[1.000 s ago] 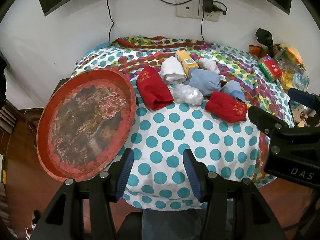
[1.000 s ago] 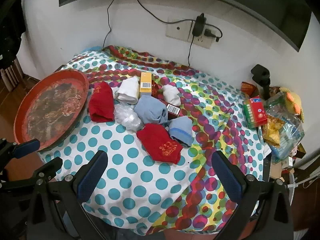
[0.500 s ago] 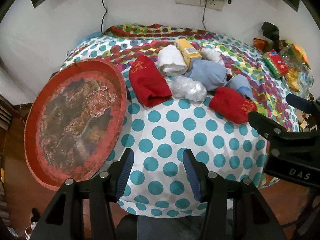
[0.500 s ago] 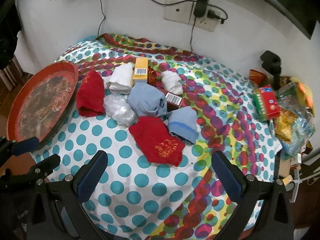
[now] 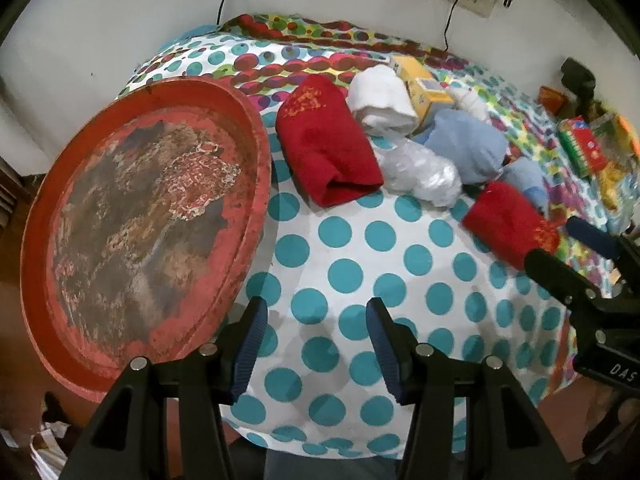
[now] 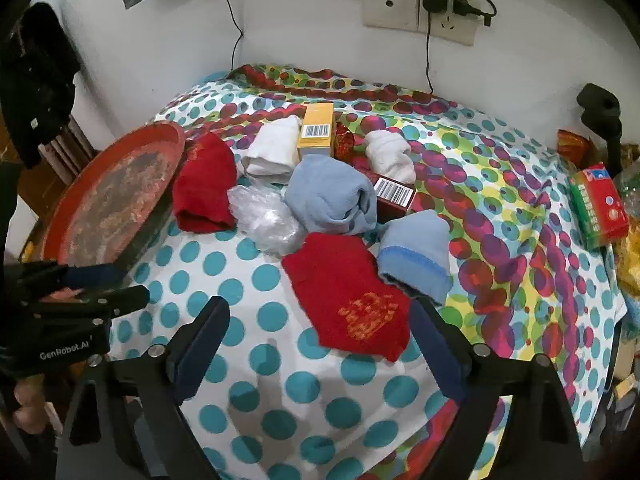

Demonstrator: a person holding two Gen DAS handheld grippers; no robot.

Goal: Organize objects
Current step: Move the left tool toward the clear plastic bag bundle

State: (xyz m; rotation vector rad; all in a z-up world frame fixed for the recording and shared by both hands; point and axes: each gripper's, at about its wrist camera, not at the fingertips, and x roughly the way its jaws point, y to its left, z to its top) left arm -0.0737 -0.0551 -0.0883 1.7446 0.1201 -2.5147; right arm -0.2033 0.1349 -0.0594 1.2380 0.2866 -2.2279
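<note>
A pile of rolled socks and small boxes lies on the polka-dot tablecloth [image 6: 280, 400]. Nearest me is a flat red sock [image 6: 348, 296]. My right gripper [image 6: 320, 328] hovers over its near end with jaws closing, the pads clear of the cloth. Behind it lie a light blue sock [image 6: 416, 256], a blue roll [image 6: 332, 196], a crumpled plastic bag [image 6: 264, 216], a second red sock [image 5: 328, 152], white socks [image 5: 382, 100] and a yellow box [image 6: 318, 130]. My left gripper [image 5: 316, 340] stands open and empty over bare cloth beside the worn red tray [image 5: 256, 152].
A dark red barcode box [image 6: 394, 194] sits among the socks. A green and red box [image 6: 600, 204] and snack bags crowd the table's right edge. Cables hang from a wall socket [image 6: 420, 12] behind. The table's near edge is just below both grippers.
Both grippers have come down closer to the table, so the socks and tray look larger. The right jaws have narrowed. Nothing on the table has moved.
</note>
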